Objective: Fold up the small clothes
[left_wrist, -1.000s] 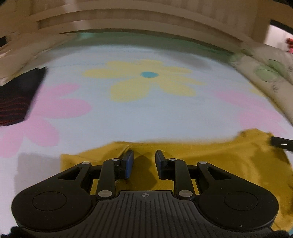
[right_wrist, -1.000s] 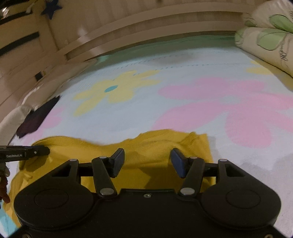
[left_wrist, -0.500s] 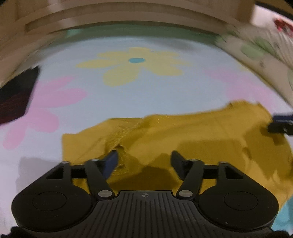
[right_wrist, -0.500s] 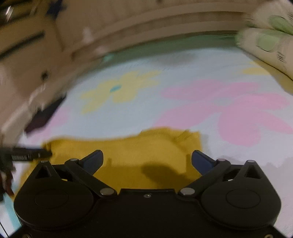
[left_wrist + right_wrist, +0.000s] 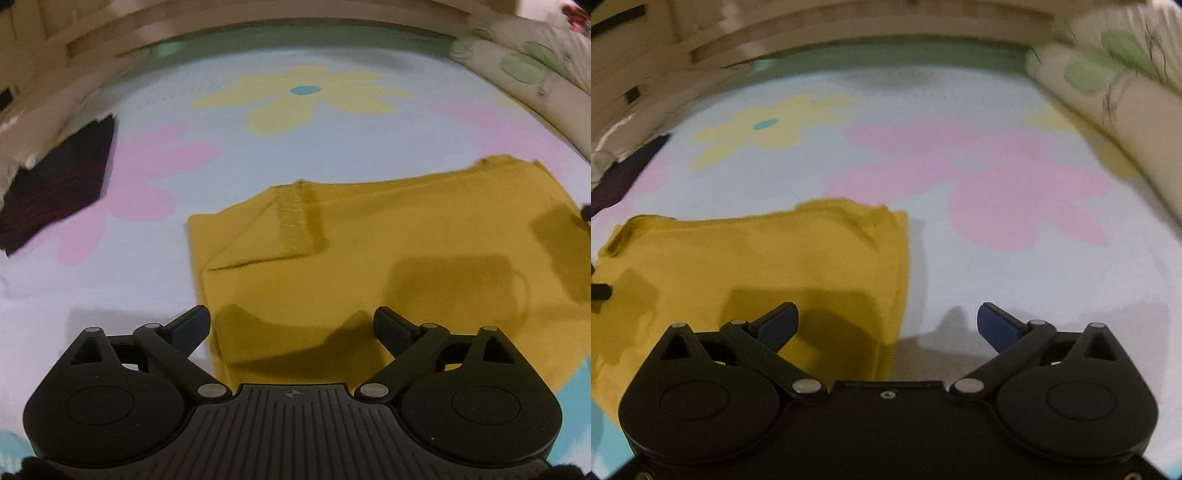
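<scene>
Mustard-yellow garment (image 5: 388, 251), folded flat, rumpled.

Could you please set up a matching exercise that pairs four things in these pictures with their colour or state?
Things:
1. garment
2. dark cloth
3. left gripper
4. rolled bedding

Colour or state:
A. cream with green leaf shapes, at the sheet's right edge
B. jaws wide apart, nothing between the pads
C. mustard yellow, lying flat on the flowered sheet
D. blackish with thin red lines, at the sheet's left edge

Pairs: 1-C, 2-D, 3-B, 4-A
</scene>
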`<action>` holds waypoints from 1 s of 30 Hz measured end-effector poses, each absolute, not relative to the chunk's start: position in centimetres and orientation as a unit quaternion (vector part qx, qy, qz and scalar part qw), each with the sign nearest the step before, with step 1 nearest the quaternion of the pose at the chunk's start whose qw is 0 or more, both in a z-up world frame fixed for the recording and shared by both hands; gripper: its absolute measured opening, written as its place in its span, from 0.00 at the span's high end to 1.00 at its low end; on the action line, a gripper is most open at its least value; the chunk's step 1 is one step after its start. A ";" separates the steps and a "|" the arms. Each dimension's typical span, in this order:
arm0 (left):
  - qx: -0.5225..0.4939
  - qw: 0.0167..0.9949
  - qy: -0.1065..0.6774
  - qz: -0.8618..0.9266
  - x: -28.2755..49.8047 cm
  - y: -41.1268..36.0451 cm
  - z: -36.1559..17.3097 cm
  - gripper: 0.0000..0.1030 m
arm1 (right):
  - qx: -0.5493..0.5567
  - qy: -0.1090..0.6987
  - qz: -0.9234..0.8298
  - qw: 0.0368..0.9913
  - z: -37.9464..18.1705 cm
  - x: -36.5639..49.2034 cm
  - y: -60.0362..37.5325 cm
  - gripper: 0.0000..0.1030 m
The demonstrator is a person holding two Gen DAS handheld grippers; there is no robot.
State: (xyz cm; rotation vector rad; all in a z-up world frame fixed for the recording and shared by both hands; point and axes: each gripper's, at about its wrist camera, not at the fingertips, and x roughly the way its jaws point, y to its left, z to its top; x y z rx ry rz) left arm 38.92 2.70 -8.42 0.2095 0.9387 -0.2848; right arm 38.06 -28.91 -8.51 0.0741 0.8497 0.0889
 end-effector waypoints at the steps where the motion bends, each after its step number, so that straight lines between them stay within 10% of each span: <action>1: 0.099 0.876 0.450 -0.145 38.3 2.4 -8.2 0.07 | 0.035 0.409 0.058 0.910 -8.0 37.6 -28.3 0.00; 13: 0.118 0.841 0.495 -0.185 33.0 1.6 -10.5 0.05 | -0.125 0.506 0.145 0.841 -10.9 33.7 -21.4 0.00; 30: -0.021 0.861 0.487 -0.145 28.5 6.0 -4.1 0.05 | 0.120 0.458 0.000 0.881 -4.0 27.5 -30.4 0.00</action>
